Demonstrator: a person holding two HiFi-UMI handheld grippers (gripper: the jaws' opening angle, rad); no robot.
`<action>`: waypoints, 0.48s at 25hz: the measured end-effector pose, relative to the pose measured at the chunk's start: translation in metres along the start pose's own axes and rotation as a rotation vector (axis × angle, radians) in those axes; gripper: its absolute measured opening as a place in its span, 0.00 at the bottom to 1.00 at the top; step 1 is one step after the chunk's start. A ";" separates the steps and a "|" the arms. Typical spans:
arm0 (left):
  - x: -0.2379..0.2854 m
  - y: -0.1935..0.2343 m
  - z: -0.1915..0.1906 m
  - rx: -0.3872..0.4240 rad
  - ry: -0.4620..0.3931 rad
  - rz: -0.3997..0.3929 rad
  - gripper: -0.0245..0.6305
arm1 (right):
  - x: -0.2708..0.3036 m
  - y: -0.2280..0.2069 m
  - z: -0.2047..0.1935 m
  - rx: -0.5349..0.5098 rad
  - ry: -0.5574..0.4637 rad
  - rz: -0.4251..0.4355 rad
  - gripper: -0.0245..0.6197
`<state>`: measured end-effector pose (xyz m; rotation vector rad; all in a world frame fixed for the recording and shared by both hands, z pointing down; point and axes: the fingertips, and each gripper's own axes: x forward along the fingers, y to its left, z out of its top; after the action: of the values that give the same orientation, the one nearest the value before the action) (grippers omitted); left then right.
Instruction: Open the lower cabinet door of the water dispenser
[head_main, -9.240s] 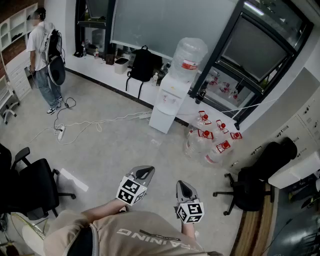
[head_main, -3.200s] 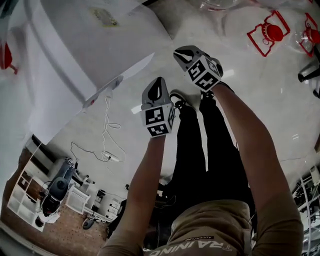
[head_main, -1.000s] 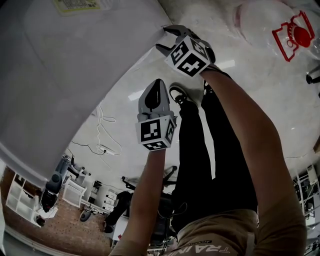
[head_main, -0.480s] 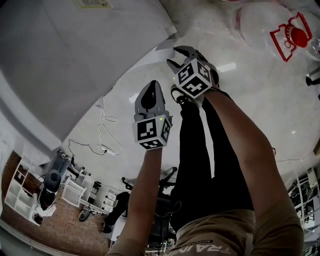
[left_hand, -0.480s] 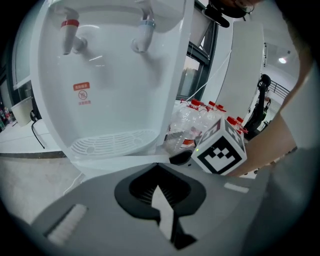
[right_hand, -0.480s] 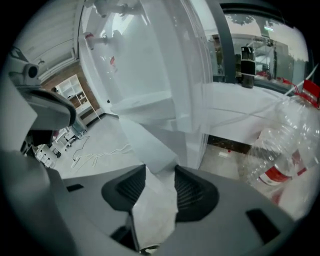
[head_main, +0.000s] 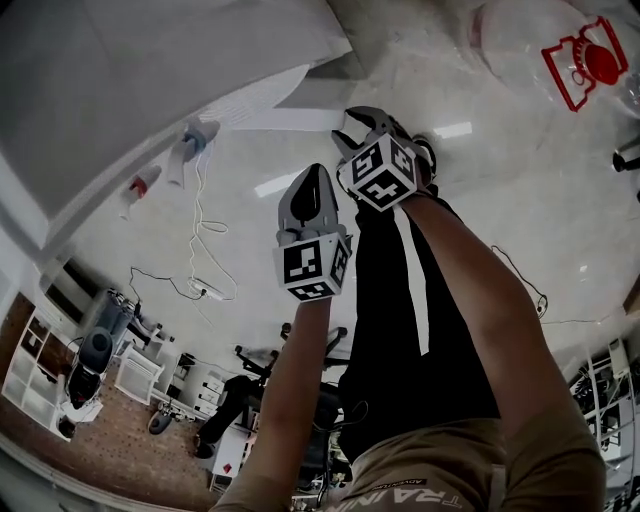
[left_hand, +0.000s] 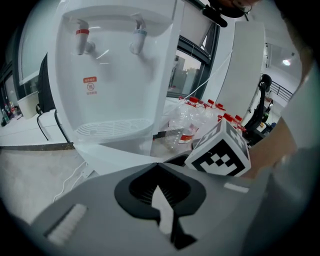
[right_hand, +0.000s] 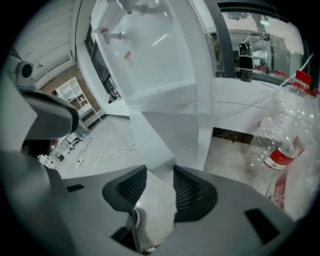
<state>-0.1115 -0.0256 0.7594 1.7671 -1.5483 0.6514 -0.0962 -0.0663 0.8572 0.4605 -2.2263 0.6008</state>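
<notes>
Right gripper (right_hand: 160, 170), jaws just closed in and clamped on the free edge of the lower cabinet door (right_hand: 152, 149) at the centre of the right gripper view, could slip off that thin, smooth panel if the pull strays from its hinge arc.

The water dispenser (left_hand: 115, 75) is coloured white, with a red tap (left_hand: 81, 34) and a blue tap (left_hand: 140, 34). The cabinet door (right_hand: 155, 155) is white too. The left gripper (head_main: 316, 175) and right gripper (head_main: 357, 128) are coloured grey, with black pads (right_hand: 192, 192) and black-and-white squares. Red caps (right_hand: 302, 77) are seen on clear bottles (right_hand: 282, 135). Black trousers (head_main: 390, 330) are marked with a white stripe (head_main: 412, 290).
</notes>
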 end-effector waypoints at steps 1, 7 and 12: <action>-0.004 0.000 -0.004 0.000 0.004 0.002 0.04 | 0.000 0.004 -0.003 -0.005 0.001 0.006 0.31; -0.027 0.009 -0.017 -0.007 -0.003 0.022 0.04 | 0.000 0.027 -0.014 0.015 0.013 0.009 0.31; -0.041 0.027 -0.029 -0.024 -0.018 0.021 0.04 | 0.004 0.071 -0.033 -0.002 0.066 0.047 0.25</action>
<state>-0.1424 0.0212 0.7513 1.7459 -1.5819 0.6267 -0.1144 0.0102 0.8602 0.3829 -2.1799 0.6292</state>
